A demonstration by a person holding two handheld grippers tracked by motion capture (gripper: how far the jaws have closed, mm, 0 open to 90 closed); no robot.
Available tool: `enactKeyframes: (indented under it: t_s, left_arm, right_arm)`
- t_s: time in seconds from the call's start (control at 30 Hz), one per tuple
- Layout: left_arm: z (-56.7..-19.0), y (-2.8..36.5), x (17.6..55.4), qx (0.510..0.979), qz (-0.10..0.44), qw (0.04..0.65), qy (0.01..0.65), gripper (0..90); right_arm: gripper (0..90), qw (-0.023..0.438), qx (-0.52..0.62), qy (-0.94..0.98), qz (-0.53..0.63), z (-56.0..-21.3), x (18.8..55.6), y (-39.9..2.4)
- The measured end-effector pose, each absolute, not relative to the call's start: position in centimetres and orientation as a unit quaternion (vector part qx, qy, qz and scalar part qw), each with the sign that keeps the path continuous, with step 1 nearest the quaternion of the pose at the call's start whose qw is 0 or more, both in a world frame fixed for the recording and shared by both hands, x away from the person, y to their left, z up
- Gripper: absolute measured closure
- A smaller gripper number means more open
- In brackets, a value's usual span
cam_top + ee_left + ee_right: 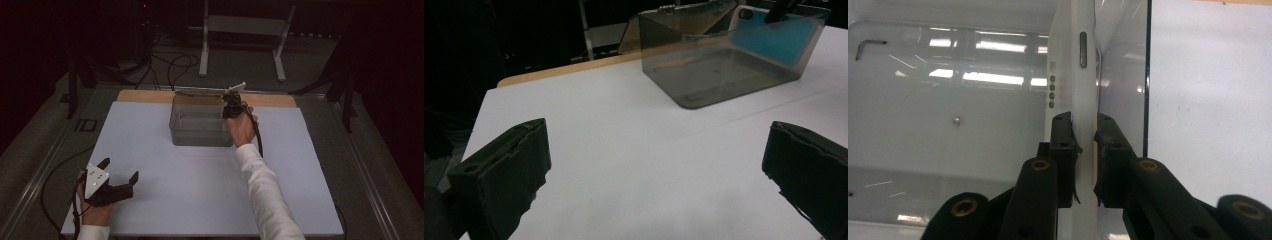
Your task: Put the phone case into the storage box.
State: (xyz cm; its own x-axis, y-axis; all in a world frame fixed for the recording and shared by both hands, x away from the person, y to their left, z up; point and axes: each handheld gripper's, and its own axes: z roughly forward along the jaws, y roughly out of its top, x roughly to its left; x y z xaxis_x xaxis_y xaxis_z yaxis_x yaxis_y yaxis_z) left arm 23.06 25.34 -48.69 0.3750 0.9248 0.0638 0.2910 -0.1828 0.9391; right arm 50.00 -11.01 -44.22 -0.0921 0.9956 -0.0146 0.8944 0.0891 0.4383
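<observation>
White table (200, 190), phone (1075, 75) seemingly edge-up.

place: probably lab | dark room, floor cables (170, 67), white stand (245, 30)

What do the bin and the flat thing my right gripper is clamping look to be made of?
The bin looks like smoky, see-through hard plastic: the table shows through its glossy walls, which mirror ceiling lights. The flat device between the right gripper's jaws seems white glossy plastic, possibly painted metal: a smooth edge with a slot button and small holes, like a phone or tablet.
</observation>
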Motion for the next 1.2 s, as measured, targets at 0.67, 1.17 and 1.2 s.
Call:
enactKeyframes:
  t_s: [0.67, 1.17, 1.2]
  left_arm:
    - [-48.72, 25.36, 23.09, 0.690, 0.343, 0.460, 0.442, 0.2]
    - [-48.72, 25.40, 23.05, 0.688, 0.342, 0.462, 0.443, 0.2]
    - [-48.72, 25.41, 23.05, 0.688, 0.342, 0.462, 0.443, 0.2]
  right_arm:
    - [81.1, 0.173, 0.654, 0.722, 0.147, -44.58, 50.02, -10.51]
    - [78.0, 0.180, 0.653, 0.722, 0.145, -44.74, 50.04, -10.17]
    - [77.5, 0.180, 0.652, 0.722, 0.146, -44.74, 50.04, -10.16]
